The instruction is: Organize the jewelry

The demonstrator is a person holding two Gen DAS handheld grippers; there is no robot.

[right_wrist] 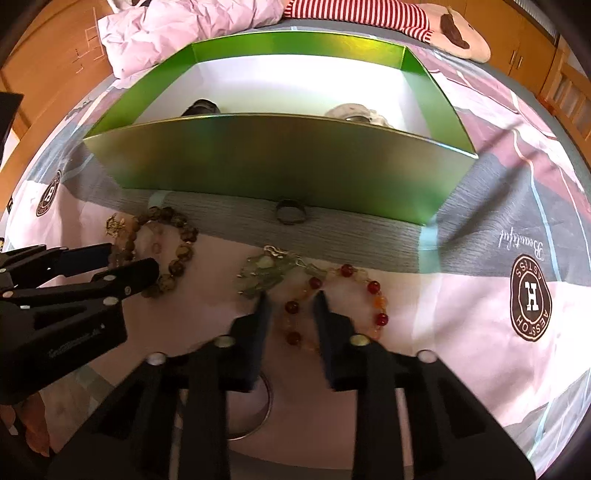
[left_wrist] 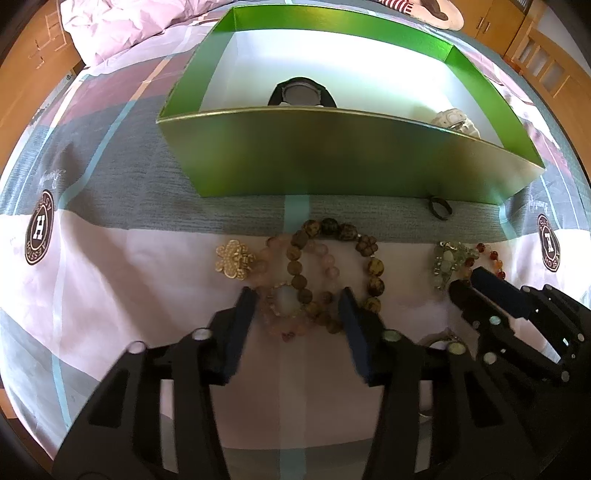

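Observation:
A green box (left_wrist: 332,162) stands on the bedspread; inside lie a black watch (left_wrist: 301,94) and a white piece (left_wrist: 456,122). My left gripper (left_wrist: 297,301) is open, its fingers on either side of a pink bead bracelet (left_wrist: 284,302) overlapped by a brown bead bracelet (left_wrist: 340,258). A gold flower brooch (left_wrist: 234,258) lies to the left. My right gripper (right_wrist: 291,302) is open over a red and orange bead bracelet (right_wrist: 340,306), beside a pale green charm piece (right_wrist: 266,275). A dark ring (right_wrist: 290,214) lies by the box wall.
The green box (right_wrist: 280,158) blocks the way ahead in both views. A silver bangle (right_wrist: 258,424) lies under the right gripper. Crumpled pink bedding (right_wrist: 177,29) and a striped plush toy (right_wrist: 406,22) lie behind the box. Wooden cabinets (right_wrist: 524,40) stand behind.

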